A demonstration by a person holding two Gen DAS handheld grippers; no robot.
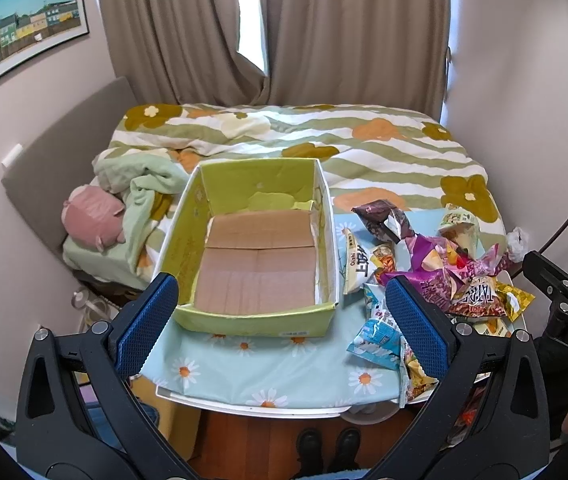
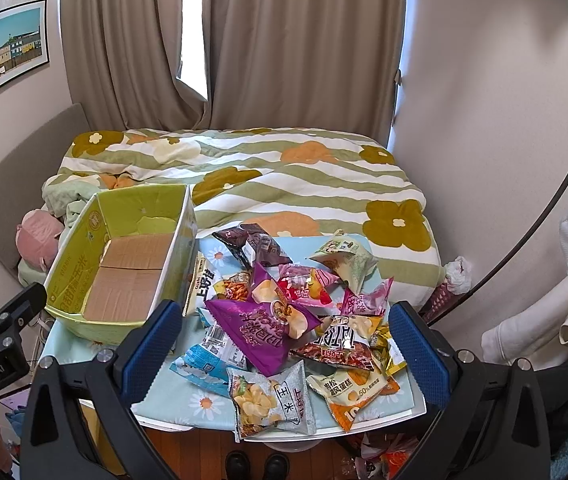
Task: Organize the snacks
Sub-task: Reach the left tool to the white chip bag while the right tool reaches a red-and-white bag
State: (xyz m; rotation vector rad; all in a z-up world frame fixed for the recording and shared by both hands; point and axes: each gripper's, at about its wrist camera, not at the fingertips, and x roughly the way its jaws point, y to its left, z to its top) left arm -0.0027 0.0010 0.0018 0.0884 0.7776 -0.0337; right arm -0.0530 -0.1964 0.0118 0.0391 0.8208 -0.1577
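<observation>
Bed [image 2: 284, 184] with a flowered green-and-orange duvet fills the far half of the room; curtains [image 2: 304, 40] hang behind it.

Desk [image 1: 284, 368], covered in a pale blue daisy-print cloth, stands at the foot of the bed.

Cardboard box [image 1: 260, 320], yellow-green outside, sits on the left part of the desk. Its brown floor is bare: no packet inside.

Snack pile [image 2: 304, 320] lies on the right part of the desk, just beside the box. Packets overlap and lean on one another. On top: a purple chip bag [image 2: 260, 332]. Nearest the front edge: a grey corn-chip packet [image 2: 272, 400], partly overhanging the desk. A dark brown packet [image 2: 252, 244] lies at the far side of the heap.

Left gripper [image 1: 280, 328] hovers above the box's near wall, jaws spread wide, nothing between them.

Right gripper [image 2: 284, 352] hovers above the pile, jaws spread wide, empty; the purple bag lies below the gap, not touched as far as I can tell.

Progress judgement: sorting not begun. Every visible packet is outside the box; the whole pile is left to move.
</observation>
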